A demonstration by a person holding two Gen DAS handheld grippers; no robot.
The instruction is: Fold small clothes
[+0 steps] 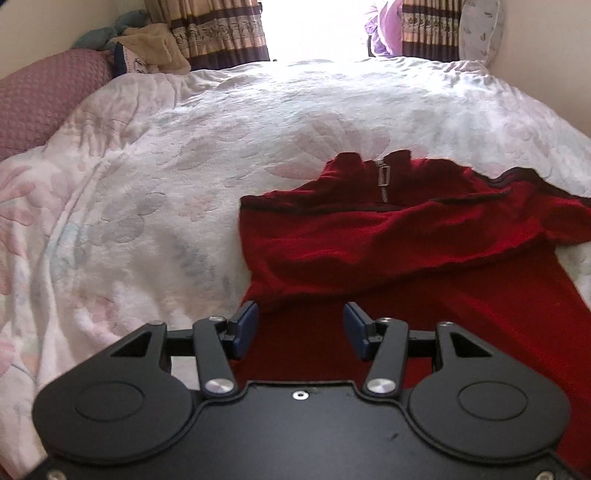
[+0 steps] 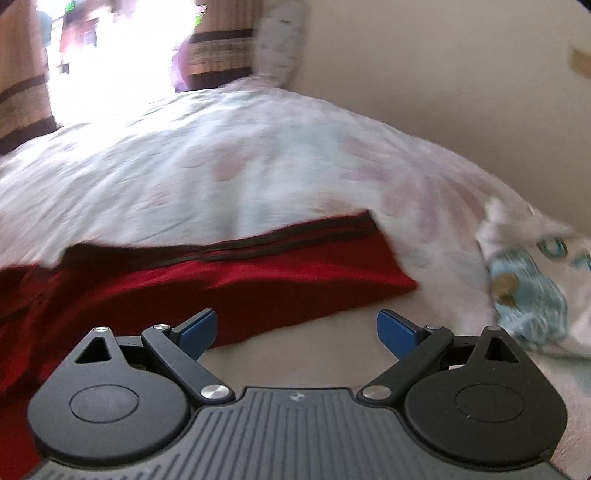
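A red garment [image 1: 424,251] with a zip collar and dark trim lies on the bed, one sleeve folded across its body. My left gripper [image 1: 300,326] is open and empty, low over the garment's near left part, its fingers apart above the red cloth. In the right wrist view the garment's sleeve [image 2: 258,273] with dark stripes lies across the bed. My right gripper [image 2: 297,332] is open and empty, just in front of the sleeve's near edge, with its left finger [image 2: 197,332] over the red cloth.
The bed has a white floral quilt [image 1: 184,184]. A pink pillow [image 1: 40,99] and piled cloths lie at the far left by the curtains [image 1: 221,33]. A white and blue printed cloth [image 2: 535,284] lies at the right, near the wall [image 2: 443,92].
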